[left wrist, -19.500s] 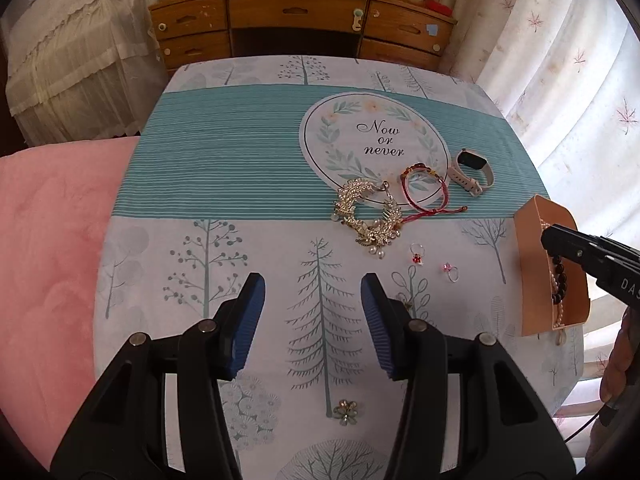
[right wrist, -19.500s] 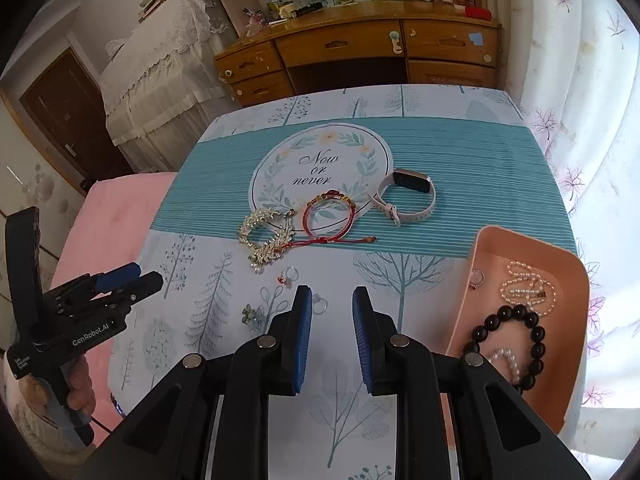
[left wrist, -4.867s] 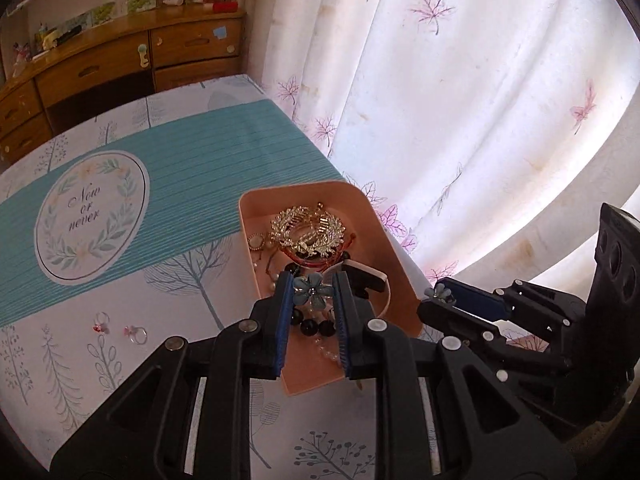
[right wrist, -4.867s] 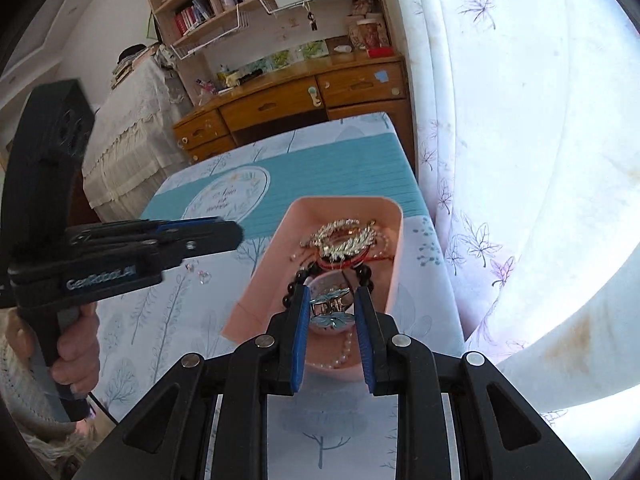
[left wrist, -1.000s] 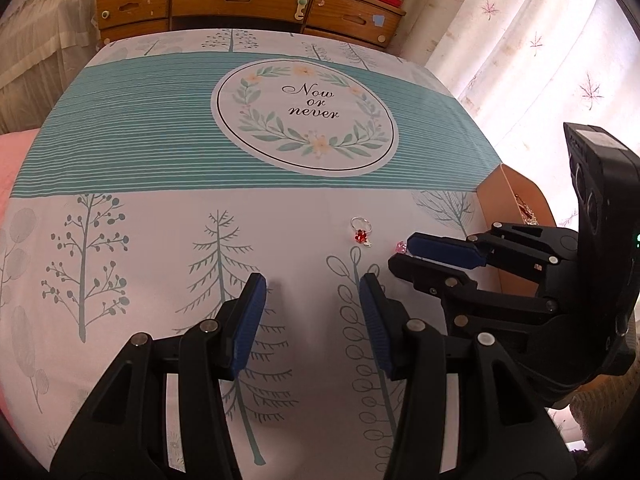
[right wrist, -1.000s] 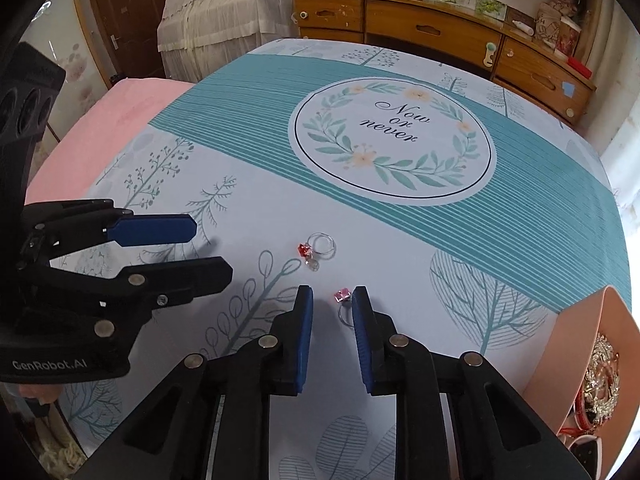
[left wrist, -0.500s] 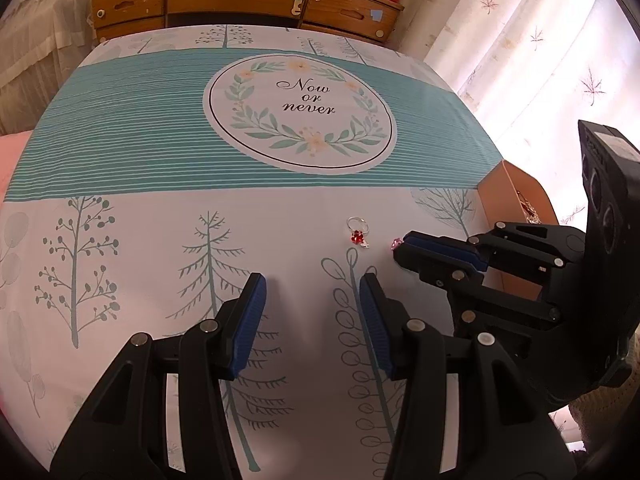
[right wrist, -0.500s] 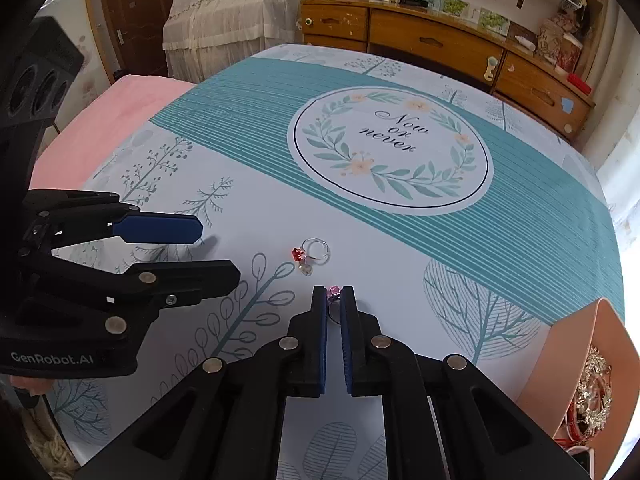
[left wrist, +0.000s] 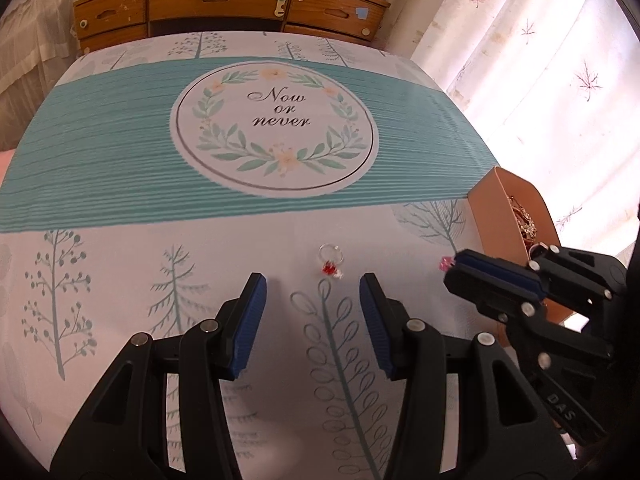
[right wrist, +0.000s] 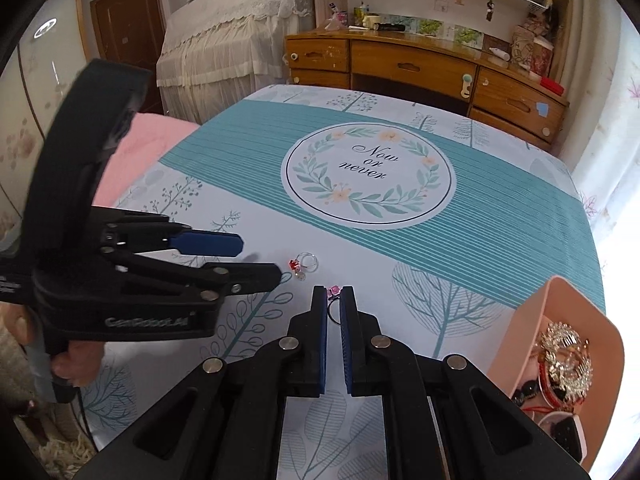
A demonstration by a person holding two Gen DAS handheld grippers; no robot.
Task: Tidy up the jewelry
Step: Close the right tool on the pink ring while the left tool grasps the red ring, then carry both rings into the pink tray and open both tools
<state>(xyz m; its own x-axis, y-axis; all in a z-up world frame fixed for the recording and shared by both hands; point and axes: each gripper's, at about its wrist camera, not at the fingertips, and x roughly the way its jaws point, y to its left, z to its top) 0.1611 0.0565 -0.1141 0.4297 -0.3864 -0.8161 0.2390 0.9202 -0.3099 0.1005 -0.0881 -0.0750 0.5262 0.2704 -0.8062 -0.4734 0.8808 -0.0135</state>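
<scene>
Above patterned tablecloth (right wrist: 460, 240), right tool (right wrist: 333, 298) pinches pink-stone ring (right wrist: 333, 291).

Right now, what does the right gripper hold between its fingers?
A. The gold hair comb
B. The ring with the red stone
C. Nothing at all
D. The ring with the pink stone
D. The right gripper is closed on the ring with the pink stone, whose stone shows at its fingertips, while the ring with the red stone lies on the tablecloth and the gold hair comb sits in the pink tray.
</scene>
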